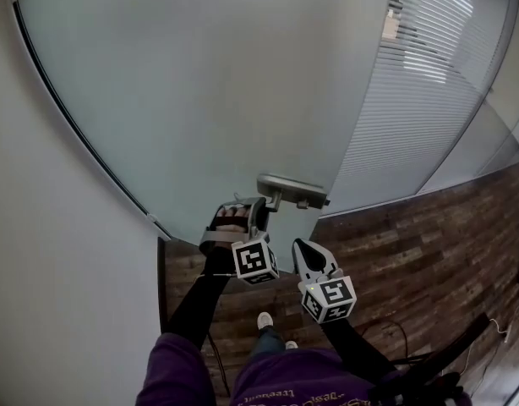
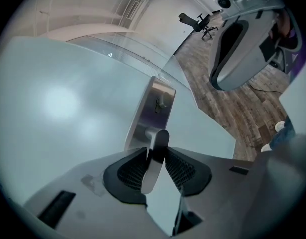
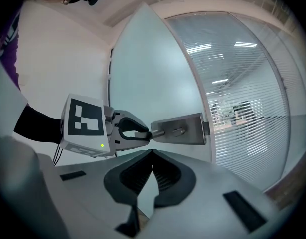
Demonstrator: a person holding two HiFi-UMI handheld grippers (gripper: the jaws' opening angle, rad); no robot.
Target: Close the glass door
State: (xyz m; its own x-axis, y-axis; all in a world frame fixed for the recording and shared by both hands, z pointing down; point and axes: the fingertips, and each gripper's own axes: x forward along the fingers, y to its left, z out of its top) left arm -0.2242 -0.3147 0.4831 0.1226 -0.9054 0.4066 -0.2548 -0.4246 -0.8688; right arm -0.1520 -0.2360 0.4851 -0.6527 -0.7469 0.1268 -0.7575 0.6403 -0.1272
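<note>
Left claw [image 2: 157, 153] closed on the outer end of the handle lever [image 3: 165, 132]: both pads press the smooth metal bar near its tip only. The lever springs from a lock plate [image 2: 154, 108] set at the free edge of the glass door [image 1: 209, 83]. The leaf appears to stand open, with wooden floor [image 1: 412, 244] showing past that edge. Right claw [image 3: 152, 153] has its jaws together and empty, and hangs just beside the left claw, below the lever.

Hazards, as judged:
- With so short a hold on polished metal, a pull along the lever could slide the pads off its end.
- Load on the lever may turn it downward and twist it out of the grip.
- The idle right claw, near the free edge, could be caught as the leaf meets its frame.
- A hard swing could slam the glass.
</note>
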